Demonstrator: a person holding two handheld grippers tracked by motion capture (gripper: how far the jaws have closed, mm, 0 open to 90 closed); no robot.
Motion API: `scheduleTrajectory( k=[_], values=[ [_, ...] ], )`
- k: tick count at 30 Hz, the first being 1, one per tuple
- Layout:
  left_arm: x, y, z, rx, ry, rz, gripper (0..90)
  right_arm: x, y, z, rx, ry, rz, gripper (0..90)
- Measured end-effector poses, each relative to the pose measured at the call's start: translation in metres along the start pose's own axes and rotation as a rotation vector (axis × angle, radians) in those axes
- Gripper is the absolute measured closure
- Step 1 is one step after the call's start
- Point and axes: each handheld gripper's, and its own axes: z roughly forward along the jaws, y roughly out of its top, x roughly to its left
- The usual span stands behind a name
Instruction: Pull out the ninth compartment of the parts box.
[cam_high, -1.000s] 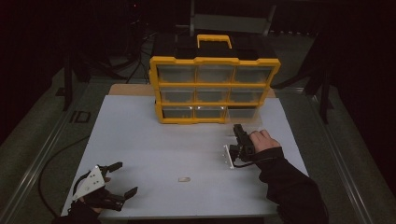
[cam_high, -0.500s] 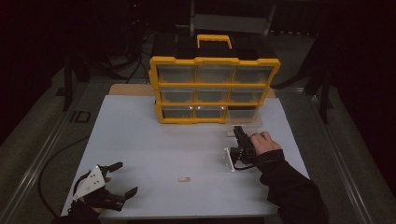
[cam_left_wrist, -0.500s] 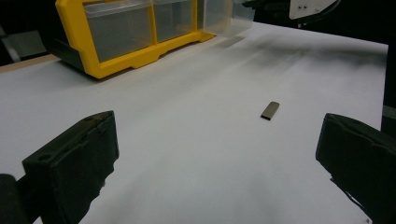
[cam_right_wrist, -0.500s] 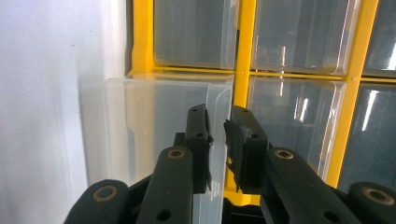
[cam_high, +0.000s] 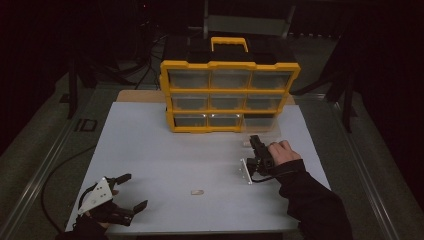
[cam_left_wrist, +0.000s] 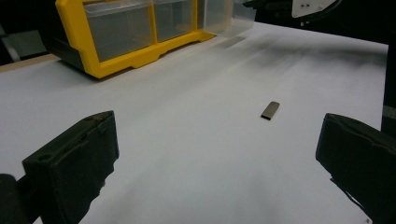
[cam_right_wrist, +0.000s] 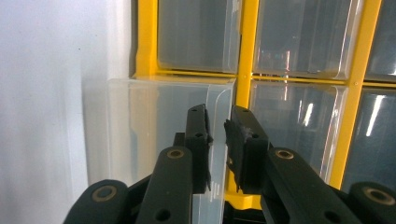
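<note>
Since a second ago my right gripper (cam_high: 256, 143) has drawn back from the yellow organizer (cam_high: 229, 92), and the clear bottom-right drawer (cam_right_wrist: 159, 140) now juts out at 12 o'clock from it. Its jaws sit nearly together on the drawer's front lip, so I judge I'm pulling it open. My left gripper (cam_high: 125, 192) rests at 7 o'clock, jaws wide apart, while the small metal piece (cam_left_wrist: 270, 110) lies on the desk (cam_high: 150, 150) between.

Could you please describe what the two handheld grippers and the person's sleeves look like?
Both are black two-jaw tools. The left gripper carries a pale grey three-cornered plate; the right gripper has a pale plate and trails a dark cable. Its linkage shows round rivets. The right sleeve is dark.
</note>
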Motion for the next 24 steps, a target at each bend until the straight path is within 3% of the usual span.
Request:
scheduleTrajectory(
  k=[1,2,4,9,12,14,20,23,24],
  values=[
    [0.0,0.0,0.0,0.0,0.0,0.001,0.0,-0.001,0.0,0.0,0.001,0.011,0.014,73.8],
    [0.0,0.0,0.0,-0.001,0.0,0.0,0.0,-0.002,0.0,0.0,0.012,0.041,0.04,63.9],
    [0.0,0.0,0.0,-0.003,0.0,-0.001,0.0,-0.004,0.0,0.003,0.028,0.052,0.046,50.0],
    [0.0,0.0,0.0,0.0,0.0,0.0,0.0,-0.003,0.0,0.003,0.043,0.08,0.055,32.2],
    [0.0,0.0,0.0,-0.001,0.0,0.0,0.0,-0.003,-0.001,0.003,0.053,0.086,0.092,21.2],
    [0.0,0.0,0.0,0.0,0.0,0.0,0.0,-0.005,-0.001,0.002,0.047,0.095,0.14,16.2],
    [0.0,0.0,0.0,0.001,0.001,0.001,0.0,-0.019,-0.002,-0.002,0.035,0.167,0.36,9.2],
    [0.0,0.0,0.0,0.0,0.0,0.001,0.0,-0.027,-0.006,-0.004,0.017,0.211,0.518,8.6],
    [0.0,0.0,0.0,0.0,0.0,0.001,0.0,-0.027,-0.006,-0.004,0.017,0.211,0.518,8.6]
  ],
)
